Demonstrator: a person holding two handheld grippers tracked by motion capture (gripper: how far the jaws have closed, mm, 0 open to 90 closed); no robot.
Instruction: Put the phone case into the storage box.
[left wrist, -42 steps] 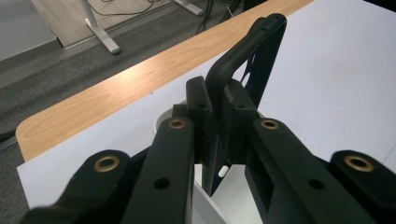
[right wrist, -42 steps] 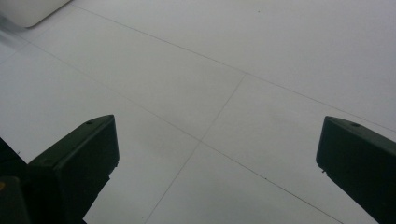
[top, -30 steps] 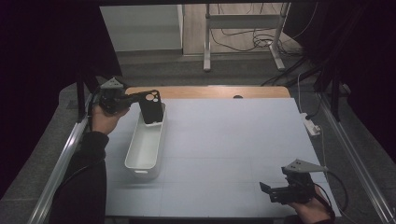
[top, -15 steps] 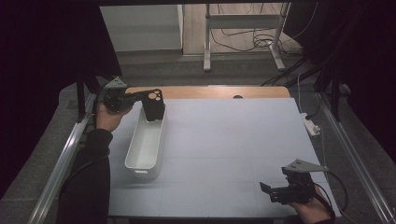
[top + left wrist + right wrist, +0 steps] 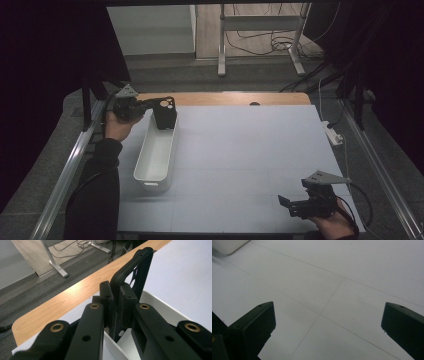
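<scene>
The case [image 5: 164,112], a flat black piece with round cut-outs near its top, hangs at the far end of the bin [image 5: 155,152], its lower edge down inside the bin's walls and its top standing above the rim. The left tool [image 5: 150,103] is clamped on it: in the left gripper view the two jaws pinch together on the case's curved edge [image 5: 130,272], with the bin's white wall [image 5: 160,302] just behind and below. The left hand [image 5: 119,122] holds that tool just to the left of the bin's far end, the dark sleeve [image 5: 97,190] running down along the bin's left side.

The bin is a long white trough lying lengthwise on the pale surface [image 5: 250,150], near the surface's left edge; what shows of its inside apart from the case looks bare. Beyond the bin's far end runs a strip of wood [image 5: 225,98].

The right tool [image 5: 285,204] rests well to the right of the bin, at the near edge of the surface, held in the right hand [image 5: 332,225]. Its jaws stand wide apart with nothing between them; in the right gripper view they frame bare surface [image 5: 329,302], and a corner of the bin [image 5: 229,245] shows far off.
</scene>
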